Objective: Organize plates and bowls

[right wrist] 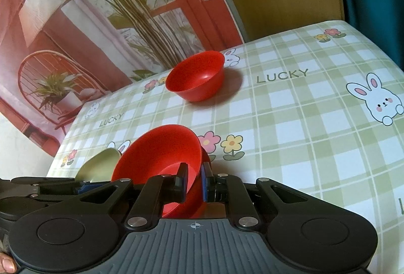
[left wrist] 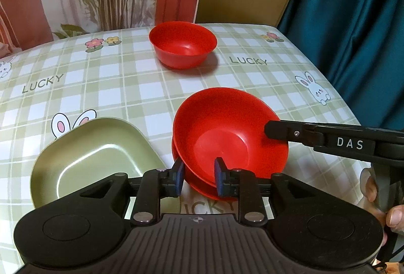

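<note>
Table [left wrist: 121, 87] under me has green-check cloth w/ bunnies, flowers, "LUCKY". On it: one red bowl [left wrist: 183, 45] upright at far side, green square plate [left wrist: 96, 155] near left, stacked red bowls [left wrist: 227, 137] beside it, top one tilted.

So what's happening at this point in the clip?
A person works two handheld grippers on a tilted red bowl that sits over a red plate. The right gripper is clamped on the bowl's rim. The left gripper straddles the near rim, its pads apparently not pressing. A green plate lies alongside, and a second red bowl stands further back on the table.
</note>
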`<action>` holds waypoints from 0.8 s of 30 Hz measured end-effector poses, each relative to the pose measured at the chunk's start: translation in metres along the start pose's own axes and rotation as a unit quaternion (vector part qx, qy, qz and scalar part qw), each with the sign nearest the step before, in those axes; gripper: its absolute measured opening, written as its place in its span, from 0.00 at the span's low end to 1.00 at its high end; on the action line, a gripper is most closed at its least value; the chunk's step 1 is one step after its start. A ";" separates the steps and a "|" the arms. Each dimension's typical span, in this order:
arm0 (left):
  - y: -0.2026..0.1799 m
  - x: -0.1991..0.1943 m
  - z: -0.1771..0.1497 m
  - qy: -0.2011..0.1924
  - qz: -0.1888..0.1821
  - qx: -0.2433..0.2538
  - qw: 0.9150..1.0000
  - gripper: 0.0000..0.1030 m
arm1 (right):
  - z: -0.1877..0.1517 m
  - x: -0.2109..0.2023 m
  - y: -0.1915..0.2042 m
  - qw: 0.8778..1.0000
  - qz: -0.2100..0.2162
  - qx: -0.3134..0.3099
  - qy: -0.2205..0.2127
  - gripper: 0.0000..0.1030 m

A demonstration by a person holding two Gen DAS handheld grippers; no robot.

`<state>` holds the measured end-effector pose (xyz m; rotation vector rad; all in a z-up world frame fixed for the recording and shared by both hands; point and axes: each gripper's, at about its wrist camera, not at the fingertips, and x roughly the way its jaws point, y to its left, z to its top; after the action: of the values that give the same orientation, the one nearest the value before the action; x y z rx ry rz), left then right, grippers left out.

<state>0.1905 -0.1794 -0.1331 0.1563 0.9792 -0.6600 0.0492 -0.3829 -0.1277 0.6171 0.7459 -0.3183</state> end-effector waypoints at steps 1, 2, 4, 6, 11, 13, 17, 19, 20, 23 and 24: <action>0.000 0.000 0.000 -0.001 0.002 0.000 1.000 0.28 | 0.001 0.000 0.000 1.000 -0.001 0.001 0.000 0.12; 0.000 -0.001 0.000 -0.001 0.003 -0.001 1.000 0.30 | 0.001 0.000 0.000 1.000 -0.002 0.001 0.000 0.13; 0.002 -0.001 0.000 -0.001 0.003 -0.004 1.000 0.33 | 0.002 -0.001 0.001 1.000 -0.004 0.000 -0.002 0.14; 0.002 -0.001 0.000 -0.001 0.004 -0.006 1.000 0.33 | 0.004 -0.001 0.000 1.000 -0.003 0.001 -0.006 0.14; 0.006 -0.006 0.002 -0.013 0.009 -0.011 1.000 0.33 | 0.008 -0.005 -0.002 1.000 -0.006 0.000 -0.017 0.14; 0.008 -0.008 0.005 -0.023 0.013 -0.016 1.000 0.33 | 0.012 -0.007 -0.004 1.000 -0.006 0.001 -0.025 0.14; 0.018 -0.016 0.018 -0.051 0.029 -0.019 0.998 0.33 | 0.025 -0.011 -0.008 0.999 -0.010 -0.007 -0.048 0.14; 0.022 -0.021 0.028 -0.070 0.037 -0.021 0.997 0.33 | 0.032 -0.012 -0.009 0.998 -0.019 -0.016 -0.063 0.16; 0.025 -0.023 0.032 -0.078 0.040 -0.023 0.996 0.33 | 0.035 -0.012 -0.010 0.997 -0.024 -0.021 -0.070 0.16; 0.031 -0.028 0.046 -0.111 0.043 -0.030 0.992 0.33 | 0.046 -0.010 -0.014 0.995 -0.040 -0.035 -0.089 0.16; 0.032 -0.028 0.050 -0.118 0.045 -0.030 0.991 0.33 | 0.050 -0.009 -0.016 0.994 -0.042 -0.036 -0.093 0.16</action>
<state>0.2343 -0.1622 -0.0874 0.0672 0.7579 -0.5516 0.0622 -0.4264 -0.0995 0.4806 0.6016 -0.4188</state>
